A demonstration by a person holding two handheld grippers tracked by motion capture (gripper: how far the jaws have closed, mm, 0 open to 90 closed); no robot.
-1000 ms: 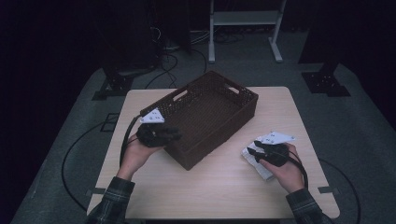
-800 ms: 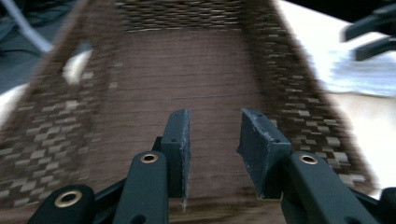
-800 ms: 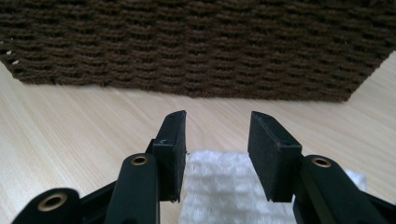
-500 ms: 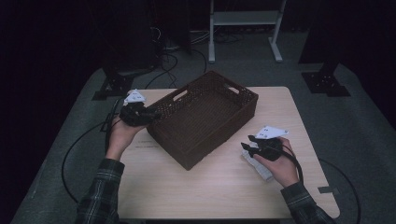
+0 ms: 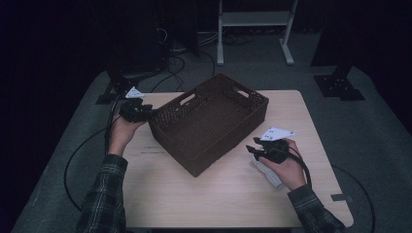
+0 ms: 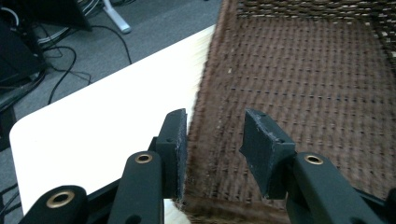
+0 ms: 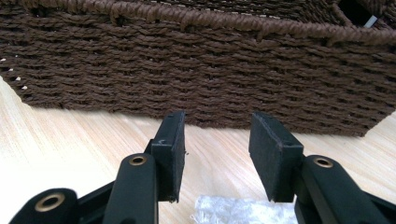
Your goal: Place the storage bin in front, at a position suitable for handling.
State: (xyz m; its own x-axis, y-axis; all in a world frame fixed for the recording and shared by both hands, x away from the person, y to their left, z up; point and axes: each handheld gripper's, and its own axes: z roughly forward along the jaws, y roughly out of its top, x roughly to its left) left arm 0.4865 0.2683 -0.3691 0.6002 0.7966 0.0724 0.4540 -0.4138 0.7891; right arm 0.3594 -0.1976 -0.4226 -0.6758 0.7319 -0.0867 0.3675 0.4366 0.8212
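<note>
At mid-bench (image 5: 233, 199) sits the brown woven basket (image 5: 209, 121), angled, empty, w/ cut-out handles in its end walls. Left gripper (image 5: 145, 110) has come to its near-left rim, fingers (image 6: 175, 144) apart, just been opening, straddling the wall w/o pressing, prob. to grab it. Right gripper (image 5: 256, 151) hovers beside the opposite long wall, fingers (image 7: 170, 149) parted, empty, above a crinkly plastic packet (image 7: 243, 212).

A basket (image 5: 209, 124) sits at an angle in the middle of a table (image 5: 218, 194). The left gripper (image 5: 145, 112) is at the basket's left corner. The right gripper (image 5: 257, 151) is to its right, above a clear wrapped packet (image 5: 266, 171) lying on the table.
</note>
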